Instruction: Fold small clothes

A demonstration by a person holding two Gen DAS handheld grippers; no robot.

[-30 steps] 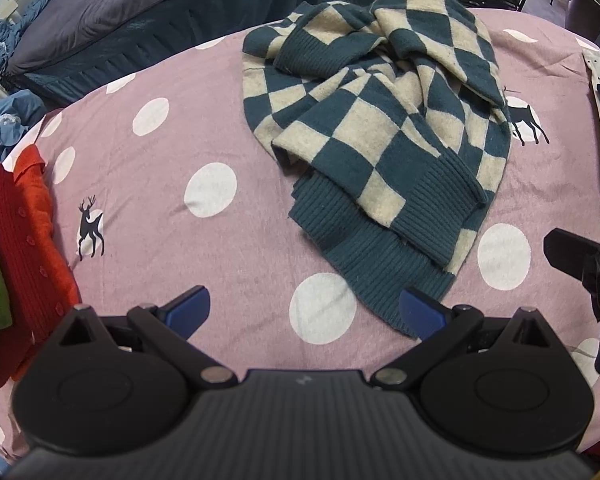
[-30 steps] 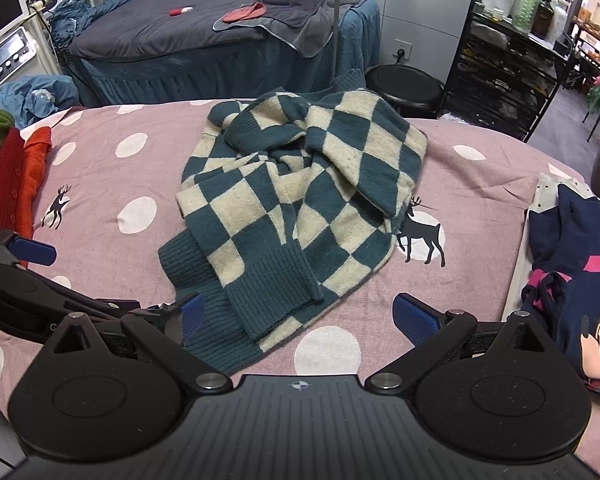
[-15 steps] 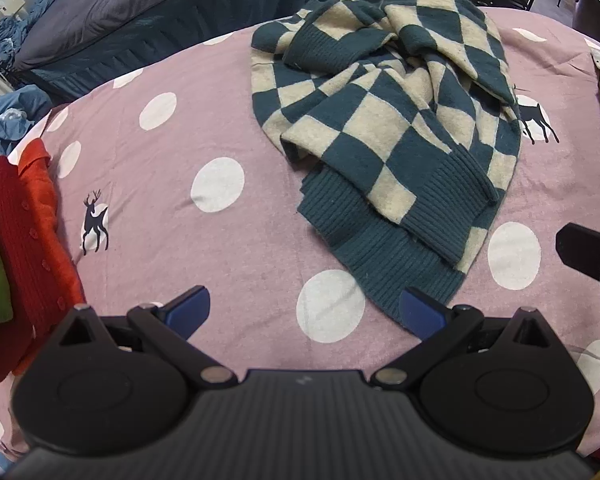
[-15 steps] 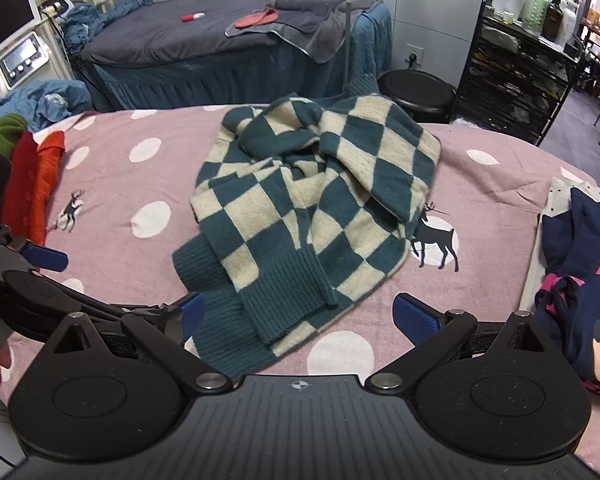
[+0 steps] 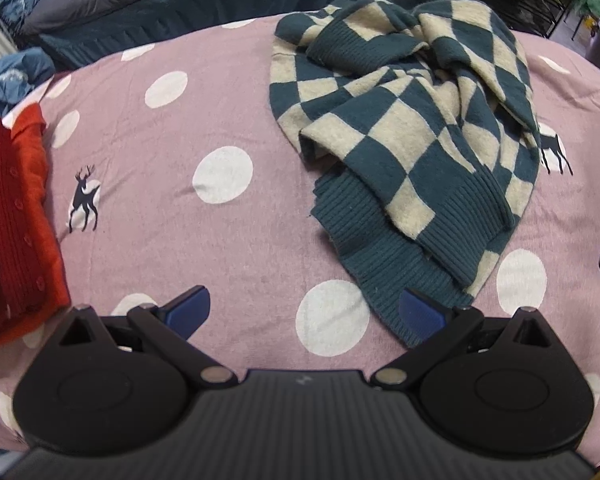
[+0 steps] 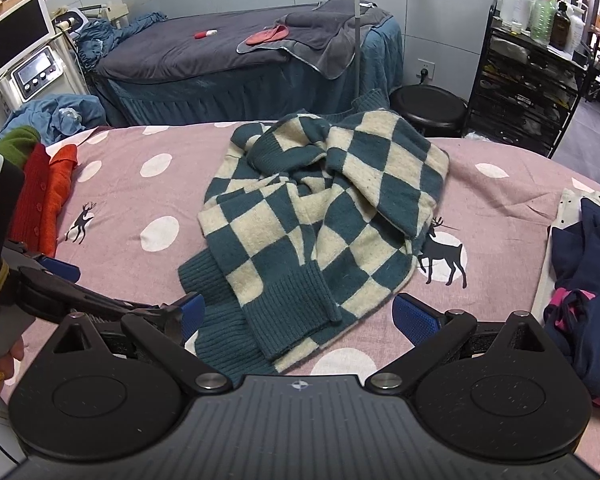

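Jaws of both grippers stand wide apart, holding nothing. Left wrist view: the left gripper (image 5: 304, 312) hovers over bare sheet (image 5: 148, 216), and the crumpled sweater (image 5: 412, 152) lies ahead and to its right, ribbed hem (image 5: 364, 256) nearest, just beyond the right finger. Right wrist view: the right gripper (image 6: 298, 316) faces the sweater (image 6: 320, 216) head-on, its long axis running away from the jaws, hem between the fingers; this gripper seems the nearer

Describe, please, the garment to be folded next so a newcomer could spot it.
On the pink polka-dot bedsheet, look to the middle, ahead of both open tools. A crumpled checkered sweater lies there, the only teal-and-cream piece, unlike the red-orange stack at left.
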